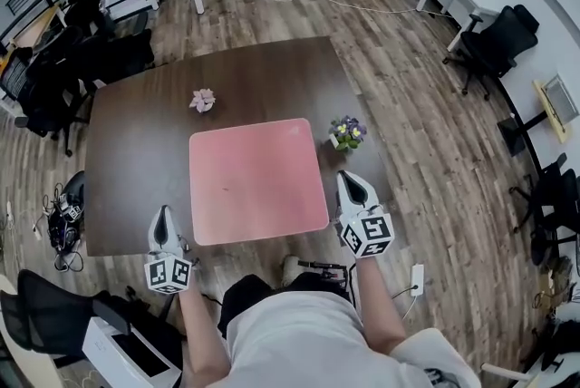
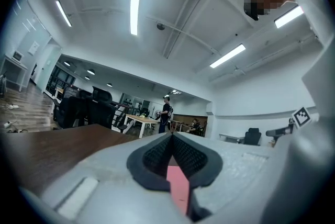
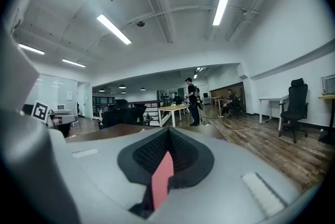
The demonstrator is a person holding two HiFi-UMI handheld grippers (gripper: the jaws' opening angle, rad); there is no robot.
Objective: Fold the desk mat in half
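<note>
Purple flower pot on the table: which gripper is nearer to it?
Right. The right gripper is just on the person's side of the purple flower pot; the left gripper is across the pink mat, by its near left corner.
</note>
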